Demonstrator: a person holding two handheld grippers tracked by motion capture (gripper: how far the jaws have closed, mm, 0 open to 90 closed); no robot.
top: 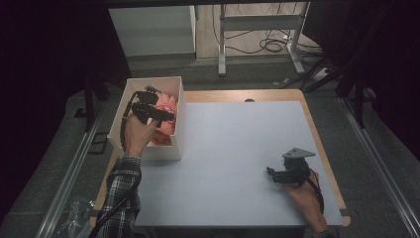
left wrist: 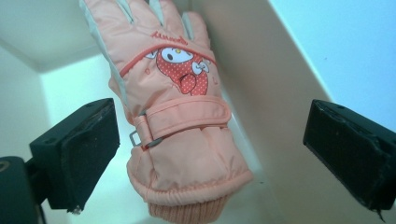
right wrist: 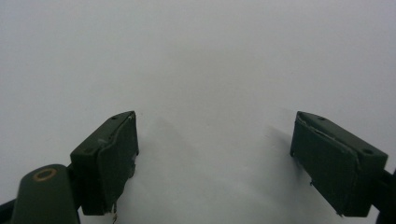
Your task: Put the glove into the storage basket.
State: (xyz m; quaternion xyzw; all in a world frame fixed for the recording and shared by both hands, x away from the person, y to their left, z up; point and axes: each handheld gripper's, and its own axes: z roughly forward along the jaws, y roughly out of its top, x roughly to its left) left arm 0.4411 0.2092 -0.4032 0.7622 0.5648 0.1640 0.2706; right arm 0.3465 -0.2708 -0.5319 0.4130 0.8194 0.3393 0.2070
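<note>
A white open-topped box (top: 179,130) stands at the far left corner of the worktop (top: 233,148), against its left edge. A peach-coloured padded glove (left wrist: 175,109) lies inside the box, along the box wall nearest the worktop centre. The glove carries a red dotted cartoon figure, a wrist strap with a metal buckle, and a ribbed knit cuff; the cuff end points toward the camera in the left gripper view, the fingers away from it.

The left hand-held gripper (top: 157,113) is held above the box interior, over the glove. In the left gripper view its jaws stand wide apart, one on each side of the glove's cuff and strap, with clear space between each pad and the fabric: released, grasping nothing.

The right hand-held gripper (top: 277,174) is positioned near the right edge of the worktop, toward the near right corner, jaws pointing toward the worktop centre. In the right gripper view its jaws are spread over bare surface: released, grasping nothing
</note>
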